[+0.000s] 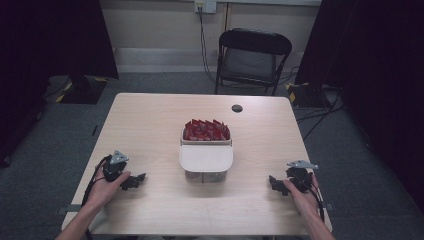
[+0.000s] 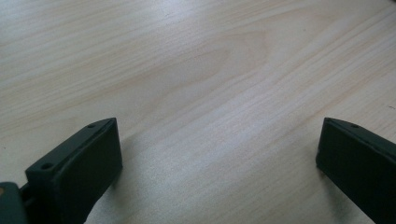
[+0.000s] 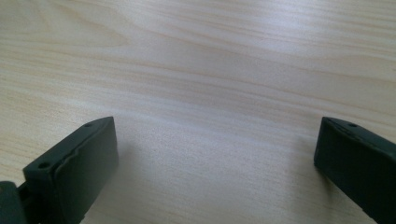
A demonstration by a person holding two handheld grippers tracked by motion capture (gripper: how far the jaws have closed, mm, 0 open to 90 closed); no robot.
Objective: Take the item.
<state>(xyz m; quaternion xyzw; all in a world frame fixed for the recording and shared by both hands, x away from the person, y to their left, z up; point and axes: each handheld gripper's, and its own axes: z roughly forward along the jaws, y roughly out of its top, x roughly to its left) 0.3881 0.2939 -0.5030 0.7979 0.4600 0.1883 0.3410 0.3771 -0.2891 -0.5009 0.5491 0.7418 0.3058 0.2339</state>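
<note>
High view: the clear box [image 1: 206, 150] with the white lid and red packets sits mid-desk [image 1: 150, 120], squarely between both tongs. Left tongs [image 1: 134, 181] and right tongs [image 1: 276, 184] rest near the front edge, jaws spread, about equally far away.

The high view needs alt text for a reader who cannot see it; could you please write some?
A person's hands rest two open grippers, the left gripper and the right gripper, on a light wooden table, either side of a clear container with a white lid. Red packets stand packed at its far end. A black chair stands beyond the table.
</note>
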